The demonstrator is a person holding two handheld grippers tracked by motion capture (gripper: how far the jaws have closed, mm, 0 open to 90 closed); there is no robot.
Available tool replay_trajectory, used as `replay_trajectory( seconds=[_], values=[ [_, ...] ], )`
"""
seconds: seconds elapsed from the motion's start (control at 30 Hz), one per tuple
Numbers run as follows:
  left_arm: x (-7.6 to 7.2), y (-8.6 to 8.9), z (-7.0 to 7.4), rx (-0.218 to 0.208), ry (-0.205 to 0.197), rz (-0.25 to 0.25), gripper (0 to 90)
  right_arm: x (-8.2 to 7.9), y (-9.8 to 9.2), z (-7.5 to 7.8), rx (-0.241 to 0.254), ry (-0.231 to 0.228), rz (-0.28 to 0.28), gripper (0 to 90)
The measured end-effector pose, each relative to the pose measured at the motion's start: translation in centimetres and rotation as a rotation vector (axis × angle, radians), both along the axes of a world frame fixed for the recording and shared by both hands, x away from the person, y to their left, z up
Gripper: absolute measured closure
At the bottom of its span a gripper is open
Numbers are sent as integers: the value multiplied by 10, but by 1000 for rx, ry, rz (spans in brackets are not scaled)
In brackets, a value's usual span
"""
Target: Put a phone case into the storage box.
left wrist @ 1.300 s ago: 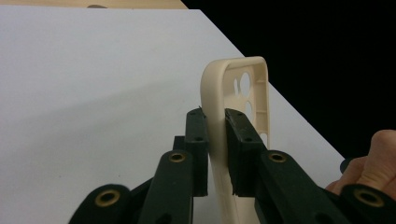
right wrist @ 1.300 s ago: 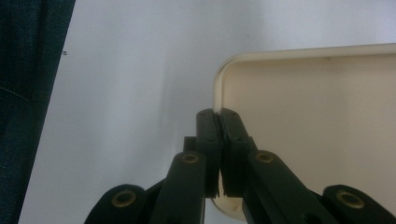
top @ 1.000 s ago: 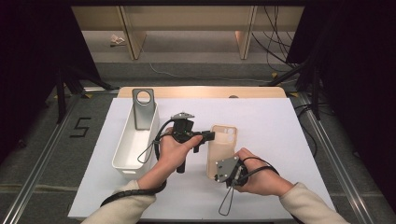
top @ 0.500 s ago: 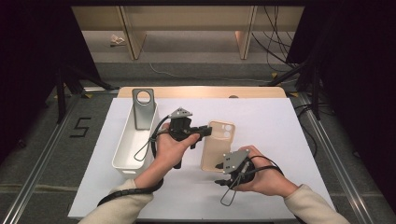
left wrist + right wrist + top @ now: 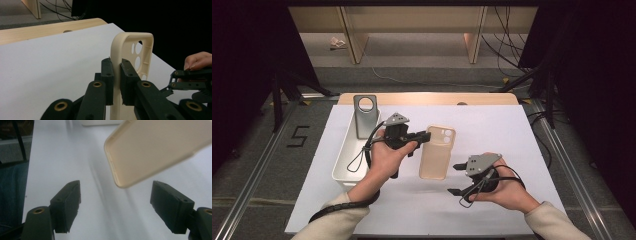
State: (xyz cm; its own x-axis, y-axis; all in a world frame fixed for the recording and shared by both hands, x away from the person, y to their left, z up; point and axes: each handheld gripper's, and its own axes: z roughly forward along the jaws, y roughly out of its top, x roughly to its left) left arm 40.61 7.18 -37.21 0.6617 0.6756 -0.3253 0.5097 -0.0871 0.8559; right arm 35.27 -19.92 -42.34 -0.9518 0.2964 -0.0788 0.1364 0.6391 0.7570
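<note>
Pinching a beige phone case (image 5: 132, 52) edge, left gripper (image 5: 115, 75) fingers closed on it, right gripper (image 5: 116, 203) fingers just opened, floor "5" (image 5: 298, 136).

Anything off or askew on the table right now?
Nothing damaged or spilled. The beige phone case sits clamped by its edge in the left gripper; the right gripper, jaws just opened, is clear of it.

Beige phone case (image 5: 160, 150) above wide-apart jaws of right gripper (image 5: 122, 205), untouched, over white table (image 5: 62, 157)

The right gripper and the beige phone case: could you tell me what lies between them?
Nothing: in the high view, bare white tabletop separates the right gripper from the phone case.
</note>
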Motion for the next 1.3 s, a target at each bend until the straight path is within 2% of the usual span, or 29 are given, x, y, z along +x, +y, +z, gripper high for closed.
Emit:
replay_trajectory(
  seconds=[0.3,0.53,0.77,1.03,1.3],
  values=[
    [-1,13,8,-8,-27,17,824,1,-19,-4,85,30,-88,234],
    [-2,21,12,-19,-39,33,824,4,-31,-1,146,21,-151,225],
    [-2,30,14,-21,-48,55,824,5,-40,-2,162,30,-189,214],
    [-3,40,19,-23,-62,69,824,8,-49,0,199,13,-247,203],
    [-4,50,24,-22,-75,89,824,11,-53,-1,207,15,-267,194]
  ],
)
